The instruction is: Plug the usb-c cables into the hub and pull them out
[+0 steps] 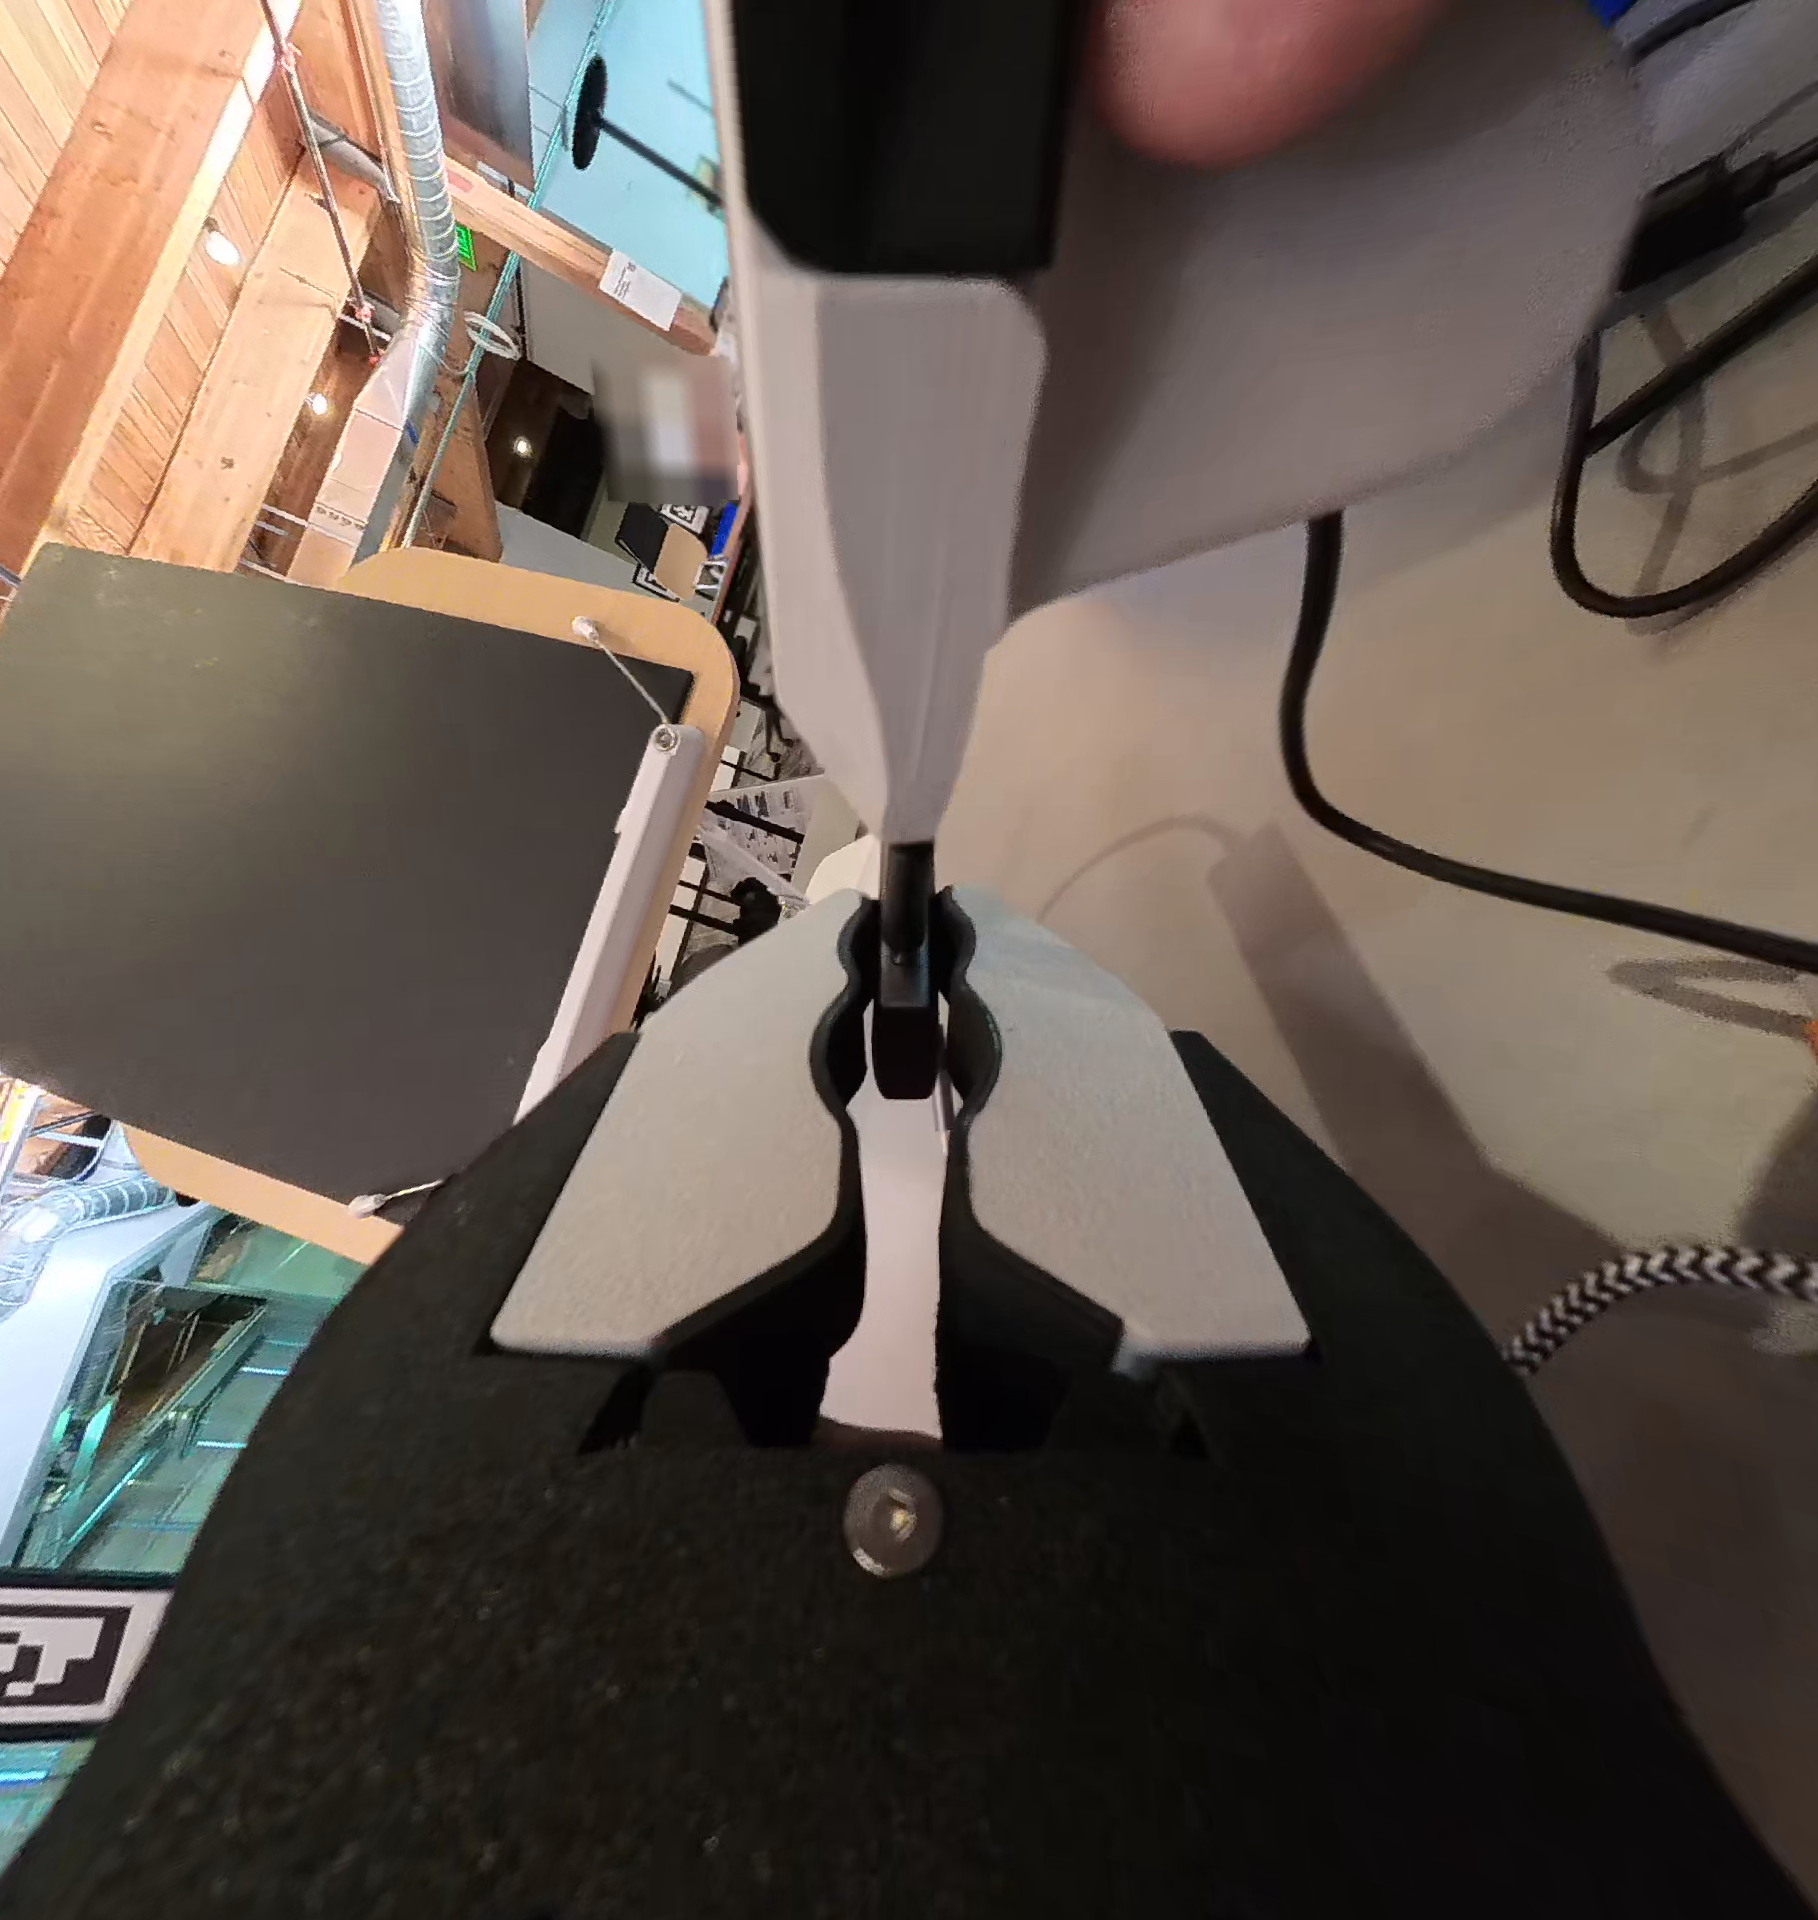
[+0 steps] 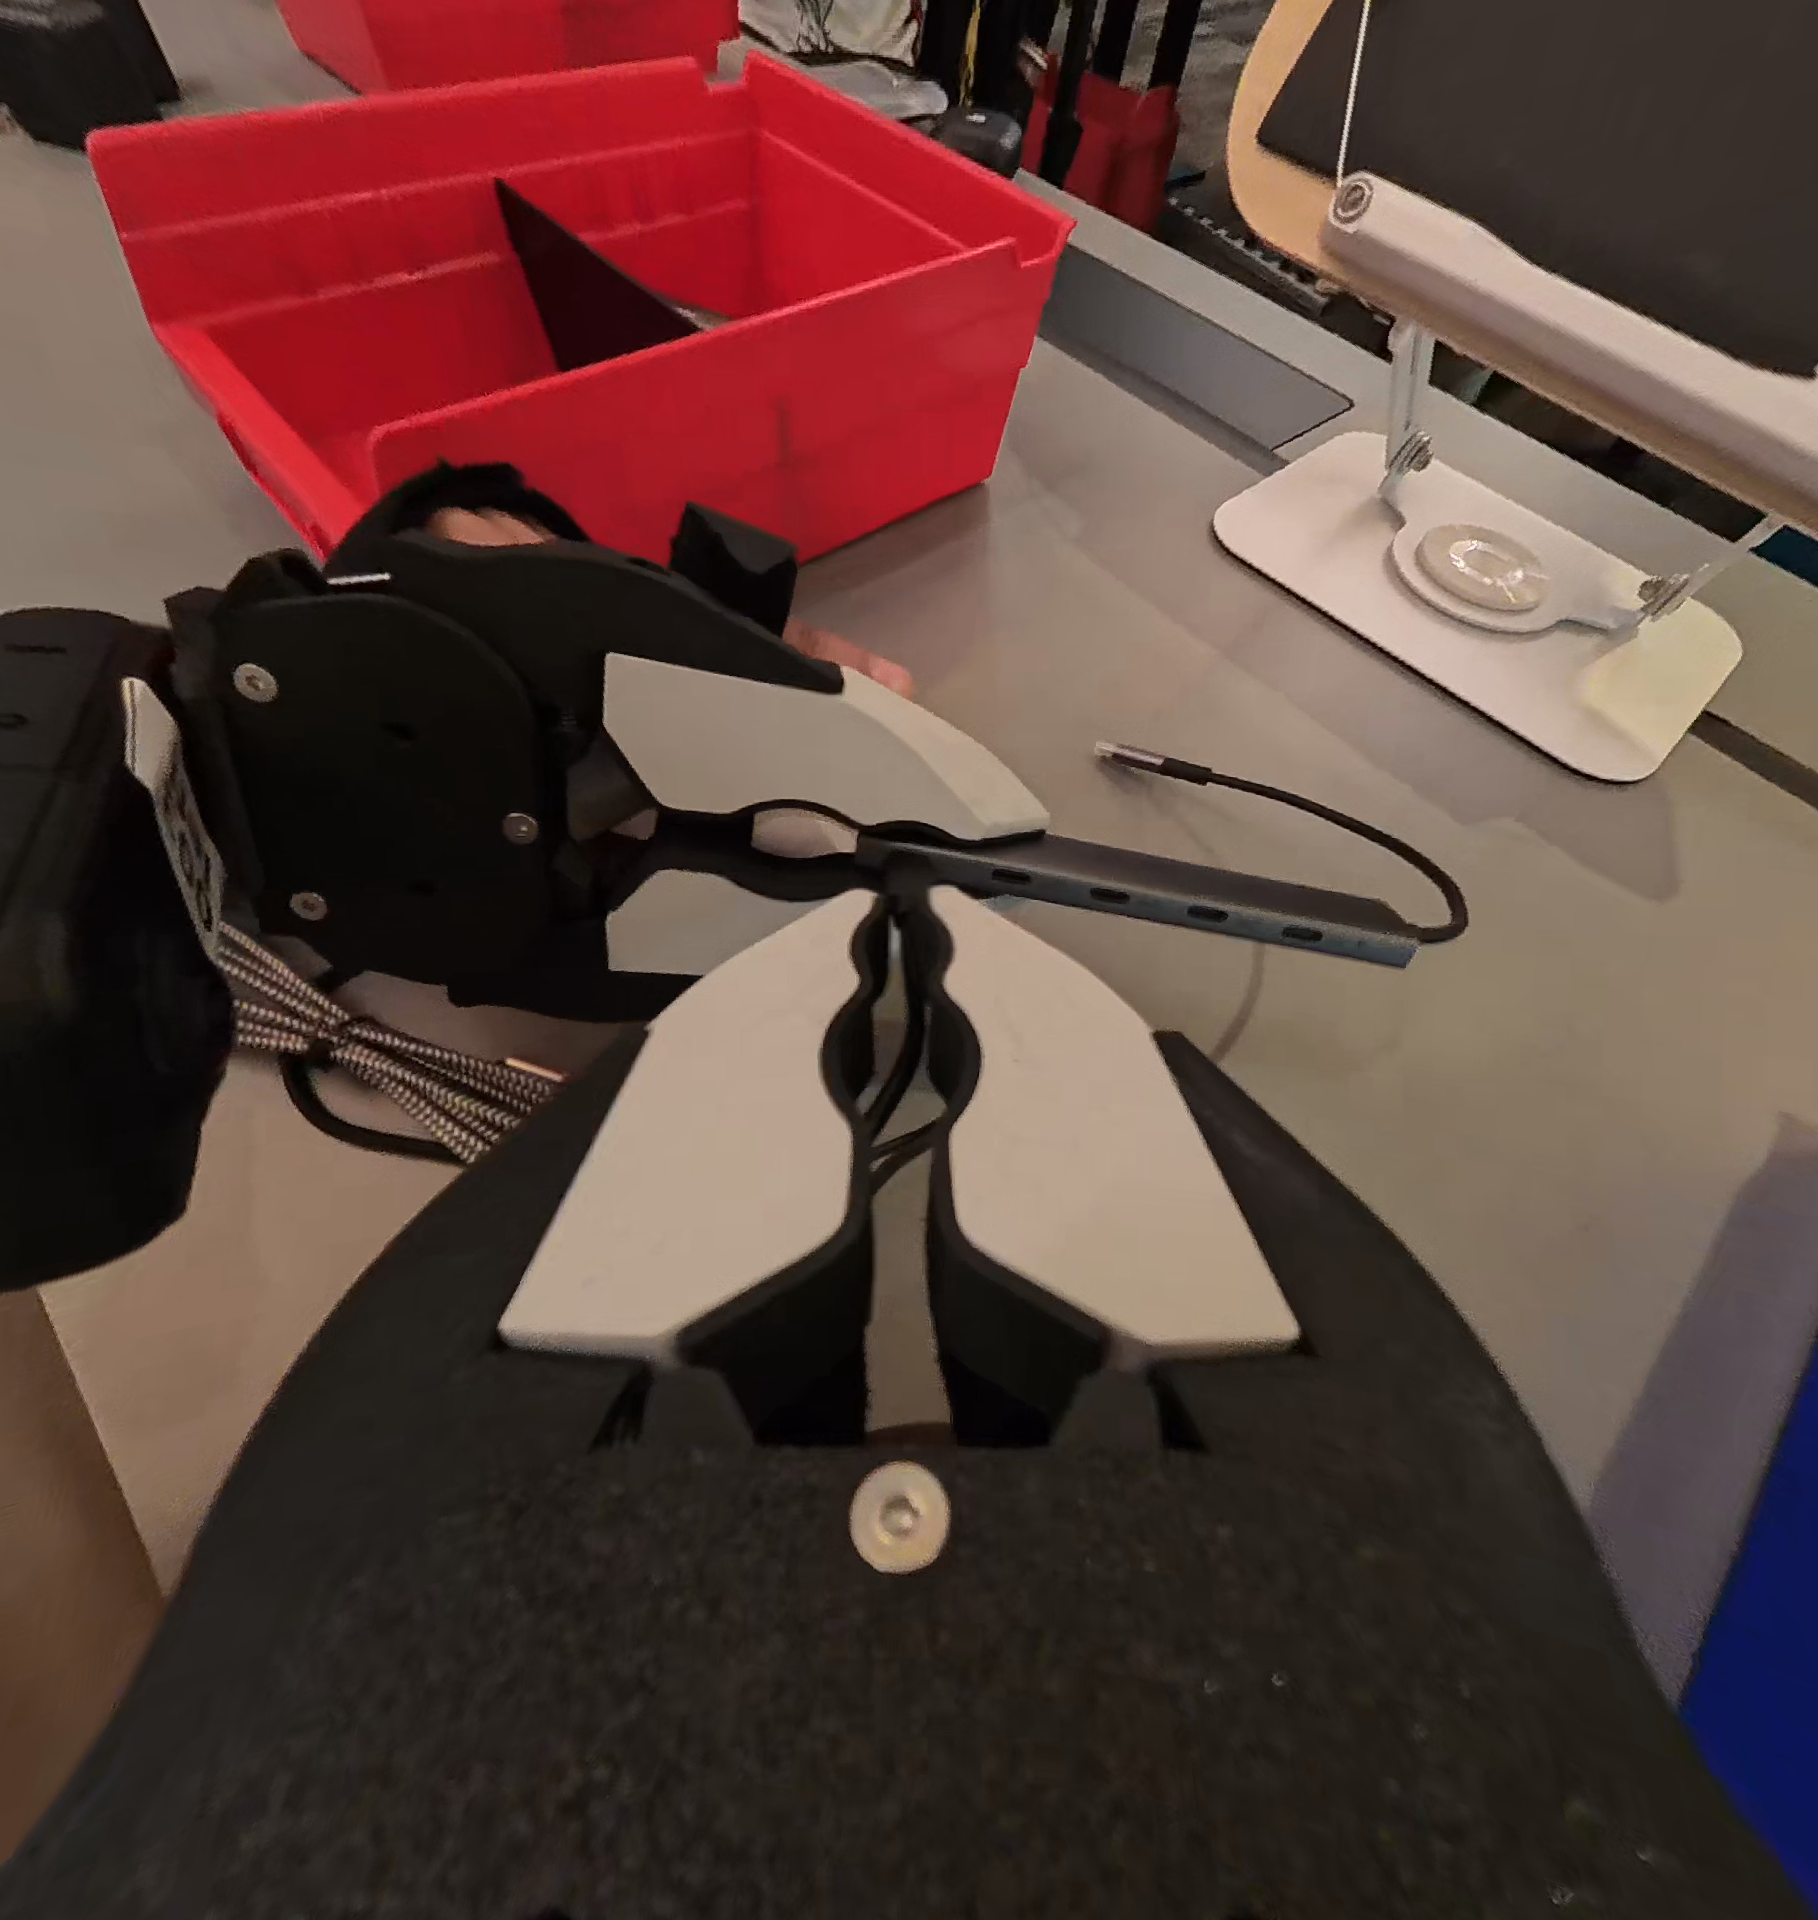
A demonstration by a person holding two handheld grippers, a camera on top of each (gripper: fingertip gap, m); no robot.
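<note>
Red bin [image 2: 593, 312] well behind claw-held hub [image 2: 1144, 894]

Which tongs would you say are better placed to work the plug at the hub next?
Right: the right tongs grip the usb-c cable at the hub; the left tongs hold the hub's end.
</note>
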